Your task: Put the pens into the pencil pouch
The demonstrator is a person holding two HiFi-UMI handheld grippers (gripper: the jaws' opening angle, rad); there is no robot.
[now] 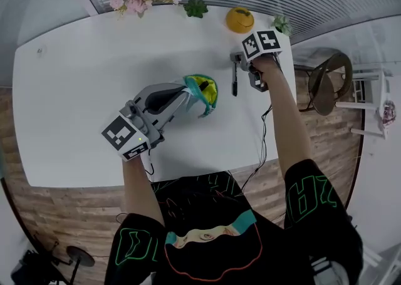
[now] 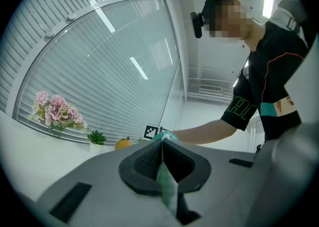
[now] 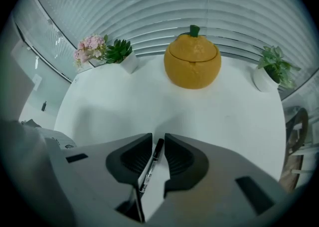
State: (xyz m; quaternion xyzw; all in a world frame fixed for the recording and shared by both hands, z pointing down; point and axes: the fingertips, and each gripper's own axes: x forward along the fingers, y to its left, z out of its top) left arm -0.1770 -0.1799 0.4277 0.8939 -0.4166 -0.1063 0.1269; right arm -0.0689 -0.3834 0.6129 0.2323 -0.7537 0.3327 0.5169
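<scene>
Progress, at a guess: early, with nothing visibly inside the pouch (image 1: 205, 93) yet. Held open near the middle of the worktop (image 1: 81, 89) by the left gripper (image 1: 187, 94), jaws pressed together on a fold of the teal rim, yellow lining showing at the mouth. Seen in the left gripper view as a thin teal strip pinched flat between the pads. Over toward the right edge of the worktop, only one pen (image 1: 235, 83) in sight, lying flat and well apart from the pouch. Straddled at its far end by the right gripper (image 1: 237, 59), jaws narrowly apart. In the right gripper view, leaning against one pad with a sliver of white worktop showing on the other side, so probably not yet pinched. Left to do, judging from this: close on the pen, lift it, carry it across and slip it into the open mouth. No telling whether other pens already sit deeper inside.
</scene>
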